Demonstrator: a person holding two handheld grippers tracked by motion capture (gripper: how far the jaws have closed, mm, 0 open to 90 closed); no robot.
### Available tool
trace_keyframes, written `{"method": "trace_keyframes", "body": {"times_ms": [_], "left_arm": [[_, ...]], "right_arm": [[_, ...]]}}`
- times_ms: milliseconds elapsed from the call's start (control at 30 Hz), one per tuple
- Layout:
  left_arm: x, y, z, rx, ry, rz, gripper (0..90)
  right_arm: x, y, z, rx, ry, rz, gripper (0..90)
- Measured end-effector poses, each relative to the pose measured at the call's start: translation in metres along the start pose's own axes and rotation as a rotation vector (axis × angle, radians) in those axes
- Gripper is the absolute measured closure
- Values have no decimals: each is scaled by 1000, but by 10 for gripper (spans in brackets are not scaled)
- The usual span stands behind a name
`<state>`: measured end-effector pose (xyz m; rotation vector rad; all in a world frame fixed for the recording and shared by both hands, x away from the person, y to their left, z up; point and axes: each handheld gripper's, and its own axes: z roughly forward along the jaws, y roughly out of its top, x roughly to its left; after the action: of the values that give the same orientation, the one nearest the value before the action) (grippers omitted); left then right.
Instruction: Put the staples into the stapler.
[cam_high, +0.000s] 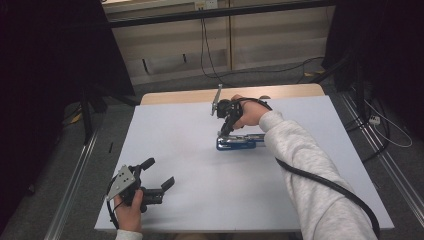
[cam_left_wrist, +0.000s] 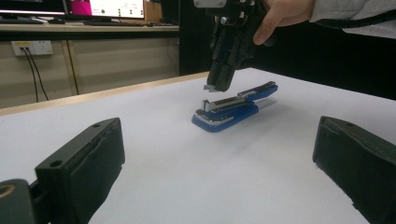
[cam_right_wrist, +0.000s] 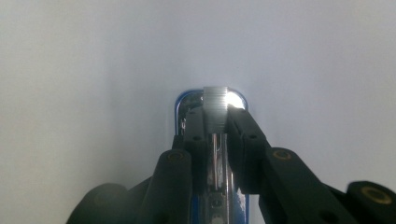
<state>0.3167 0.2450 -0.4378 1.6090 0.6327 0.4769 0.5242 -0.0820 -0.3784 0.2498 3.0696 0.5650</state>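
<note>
A blue stapler (cam_high: 240, 141) with a chrome magazine lies flat on the white table (cam_high: 200, 210), right of centre. My right gripper (cam_high: 223, 132) points down at its left end, shut on a short silver strip of staples (cam_right_wrist: 215, 99) just above the stapler's nose (cam_right_wrist: 183, 107). In the left gripper view the right gripper (cam_left_wrist: 216, 87) hangs a little above the stapler (cam_left_wrist: 224, 114), not touching it. My left gripper (cam_high: 161, 173) rests near the front left of the table, open with nothing between its jaws, and faces the stapler from a distance.
Bare white tabletop lies between the left gripper and the stapler. The right gripper's cable (cam_high: 325, 182) trails along the grey sleeve. Metal rails (cam_high: 75, 175) run along both sides of the table, and wires lie on the floor behind.
</note>
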Motion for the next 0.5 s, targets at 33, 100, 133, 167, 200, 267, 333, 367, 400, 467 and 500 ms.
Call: {"method": "trace_keyframes", "body": {"times_ms": [33, 100, 133, 167, 200, 267, 333, 367, 400, 467, 500], "left_arm": [[-1, 0, 0, -3, -3, -11, 21], [0, 0, 0, -2, 1, -3, 21], [-1, 0, 0, -4, -5, -11, 21], [-1, 0, 0, -2, -8, -12, 21], [-1, 0, 0, -6, -4, -8, 21], [0, 0, 0, -3, -1, -7, 21], [0, 0, 0, -2, -1, -4, 21], [0, 0, 0, 1, -10, -8, 21], [-1, 0, 0, -1, -8, -8, 21], [-1, 0, 1, -5, -7, -12, 21], [-1, 0, 0, -1, -7, -8, 21]], "right_arm": [[0, 0, 0, 0, -1, -1, 783], [0, 0, 1, 0, 0, -4, 783], [0, 0, 1, -1, 2, -4, 783], [0, 0, 2, 4, -3, -6, 783], [0, 0, 2, 4, -1, -6, 783], [0, -1, 3, 6, 1, -3, 783], [-1, -1, 4, 4, 0, -3, 783], [-1, -2, 4, 2, -1, 0, 783], [-1, -2, 4, 5, 1, 4, 783], [-1, -2, 6, 5, 0, -3, 783], [-1, -2, 6, 7, 4, 1, 783]]}}
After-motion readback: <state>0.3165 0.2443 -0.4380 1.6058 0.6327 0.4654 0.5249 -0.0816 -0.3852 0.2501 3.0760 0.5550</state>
